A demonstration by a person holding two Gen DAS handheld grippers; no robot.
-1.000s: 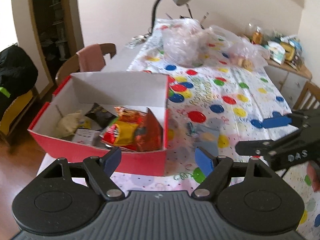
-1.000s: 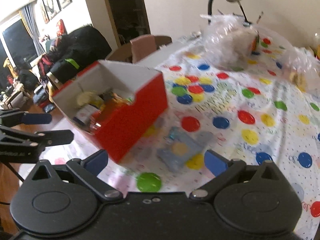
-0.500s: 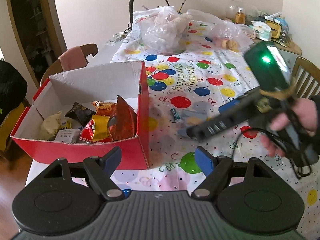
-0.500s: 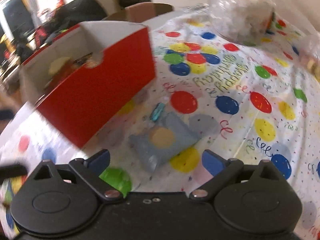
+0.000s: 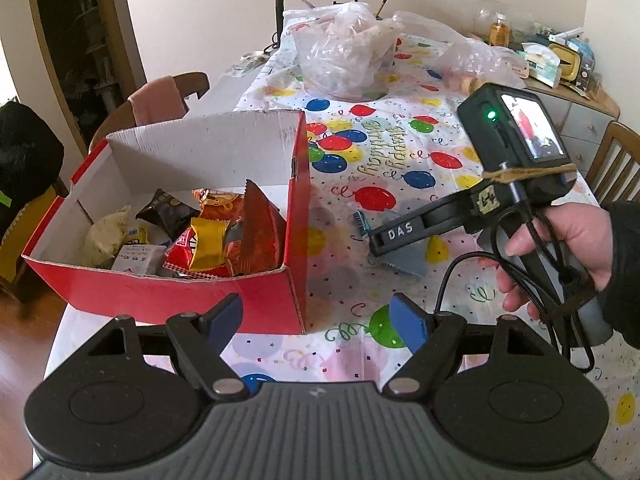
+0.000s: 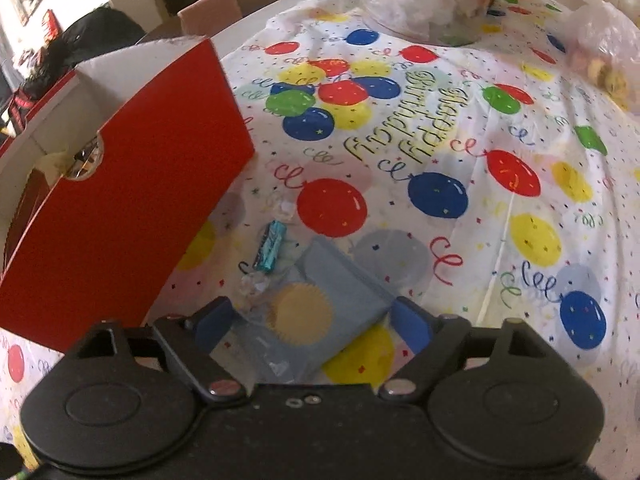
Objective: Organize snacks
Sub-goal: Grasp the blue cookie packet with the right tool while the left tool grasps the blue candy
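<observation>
Packet (image 6: pixel 320 312), pale blue with a yellow disc, lies flat on the bench (image 6: pixel 500 128) beside the red box (image 6: pixel 132 216); right gripper (image 6: pixel 308 330) fingers straddle it, just closing, not yet pinching. Light, crinkly, slippery: grip its edges. Left gripper (image 5: pixel 316 322) fingers spread, empty

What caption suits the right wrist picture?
Right claw closing around a blue packet beside the red box.

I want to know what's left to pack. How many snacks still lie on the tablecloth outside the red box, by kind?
Flat pale-blue packet with a yellow round centre: 1
Small teal foil-wrapped candy: 1
Total: 2
</observation>
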